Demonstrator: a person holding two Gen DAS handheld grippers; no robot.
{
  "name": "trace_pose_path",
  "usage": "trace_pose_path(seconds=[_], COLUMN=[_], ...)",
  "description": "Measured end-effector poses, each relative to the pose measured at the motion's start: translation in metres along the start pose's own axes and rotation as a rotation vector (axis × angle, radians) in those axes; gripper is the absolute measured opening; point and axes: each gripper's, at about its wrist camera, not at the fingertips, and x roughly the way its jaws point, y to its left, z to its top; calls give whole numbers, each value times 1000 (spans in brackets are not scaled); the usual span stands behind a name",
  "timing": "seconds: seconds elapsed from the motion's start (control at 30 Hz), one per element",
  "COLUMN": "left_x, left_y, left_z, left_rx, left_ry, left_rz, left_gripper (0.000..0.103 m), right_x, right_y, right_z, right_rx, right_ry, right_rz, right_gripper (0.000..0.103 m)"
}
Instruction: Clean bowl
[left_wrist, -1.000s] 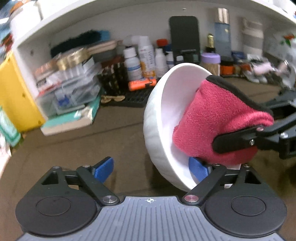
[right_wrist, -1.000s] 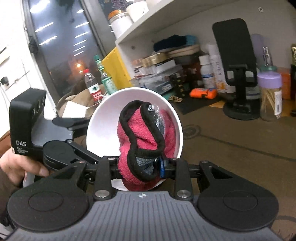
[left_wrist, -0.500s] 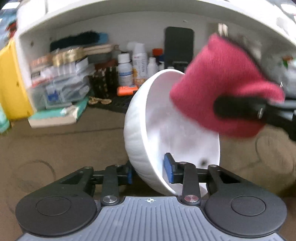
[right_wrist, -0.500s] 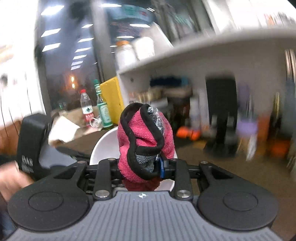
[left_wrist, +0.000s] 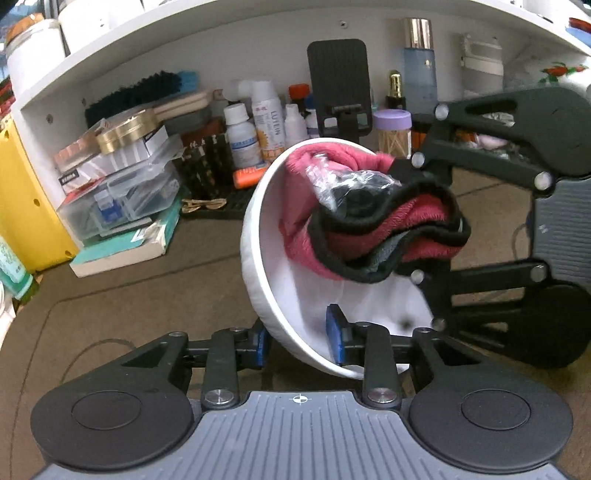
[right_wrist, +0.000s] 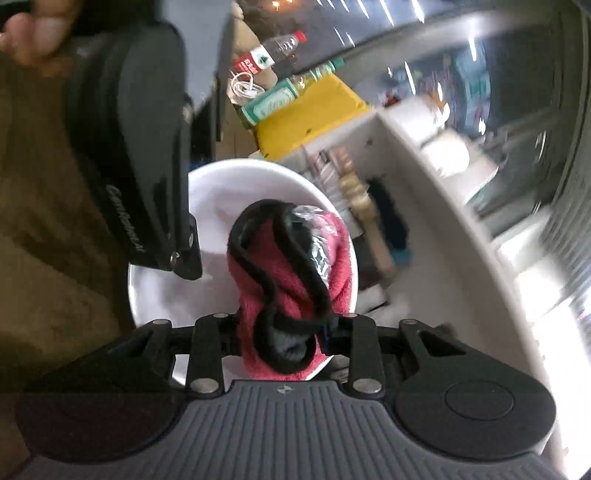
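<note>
A cluttered white shelf (left_wrist: 207, 48) stands over a brown table (left_wrist: 129, 295).

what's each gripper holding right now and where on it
Left gripper clamps the white bowl by its lower rim. Right gripper pinches the bunched red cloth near its base.

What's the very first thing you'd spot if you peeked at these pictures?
The bright pink cloth with its black edge jumps out first: it is bunched up in the right tool and pushed into the white bowl in the middle. The bowl is tipped on its side, and the left tool pinches its lower rim. Behind them, a shelf is crammed with bottles and boxes.
</note>
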Motion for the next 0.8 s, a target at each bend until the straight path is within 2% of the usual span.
trace_pose_path(seconds=[0.2, 0.23, 0.27, 0.33, 0.4, 0.43, 0.57, 0.63, 0.77, 0.8], left_x=[0, -1, -1, -1, -1, -1, 0, 1, 9, 11], left_y=[-3, -4, -4, -4, -3, -2, -2, 3, 19, 22], left_z=[1, 0, 0, -1, -1, -1, -1, 0, 15, 22], left_rx=[31, 33, 34, 34, 31, 29, 26, 4, -61, -66], left_ry=[-5, -6, -7, -7, -6, -6, -4, 2, 20, 20], left_rz=[13, 14, 14, 14, 10, 8, 5, -6, -6, 12], left_gripper=[33, 33, 33, 33, 33, 33, 33, 33, 42, 42], right_x=[4, 4, 6, 6, 10, 13, 17, 12, -1, -4], right_y=[-37, -40, -48, -53, -62, -63, -68, -69, -79, -84], right_z=[-15, -18, -26, -32, -47, -52, -76, -89, -99, -99], right_rx=[446, 492, 607, 711, 886, 917, 1130, 1219, 1338, 1335], right_ry=[49, 50, 49, 44, 31, 27, -28, -113, -253, -269], right_rz=[211, 234, 294, 357, 446, 462, 573, 620, 655, 632], right_gripper=[35, 35, 35, 36, 36, 36, 36, 35, 35, 35])
